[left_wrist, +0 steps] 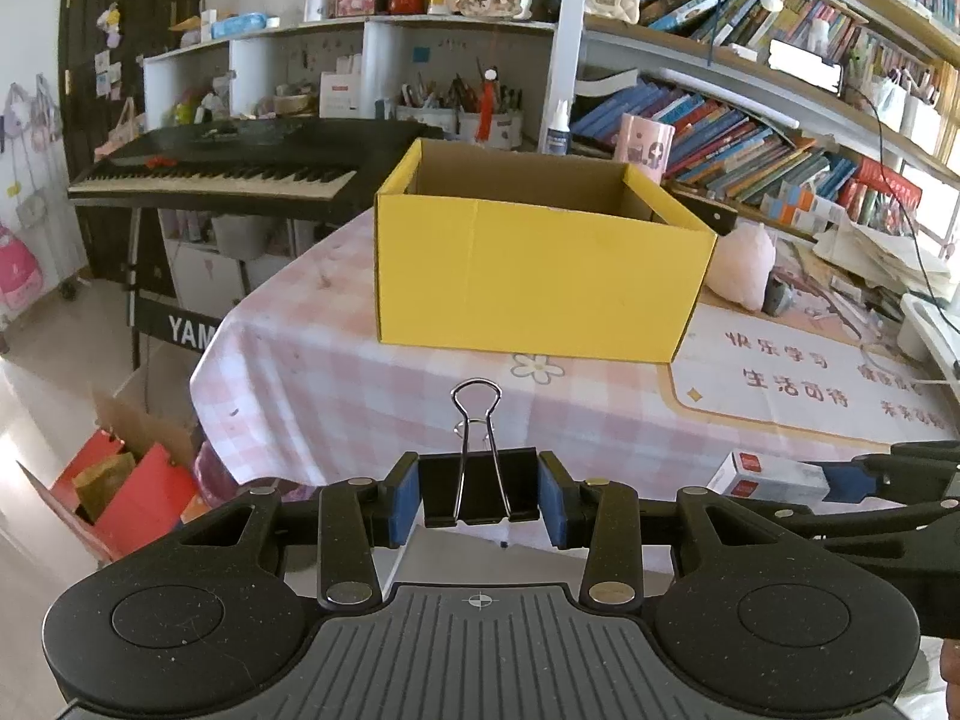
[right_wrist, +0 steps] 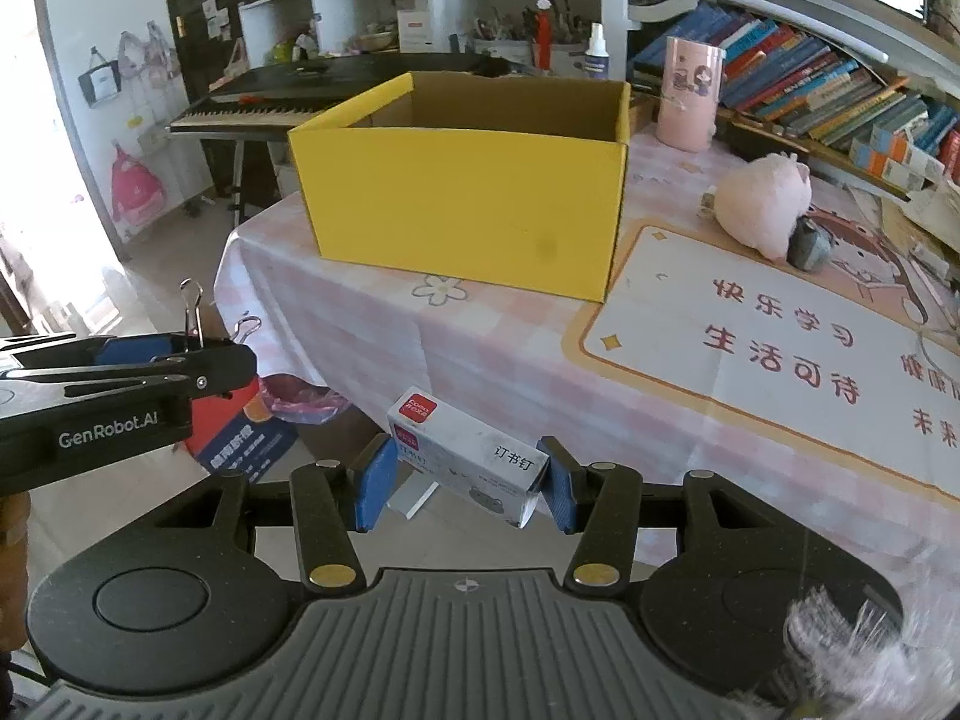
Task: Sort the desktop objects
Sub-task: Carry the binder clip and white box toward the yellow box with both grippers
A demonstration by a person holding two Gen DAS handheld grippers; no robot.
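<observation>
Carry step, both loads lifted short of yellow box on pink checked tablecloth.
Your left gripper clamps black binder clip, handles up.
Your right gripper grips staple box, label "订书钉".
Next: clear near wall, release inside.
Left gripper arm reads "GenRobot.AI"; keyboard "YAM…".

Two wrist fisheyes, angled down, both facing the yellow box (near)
</observation>
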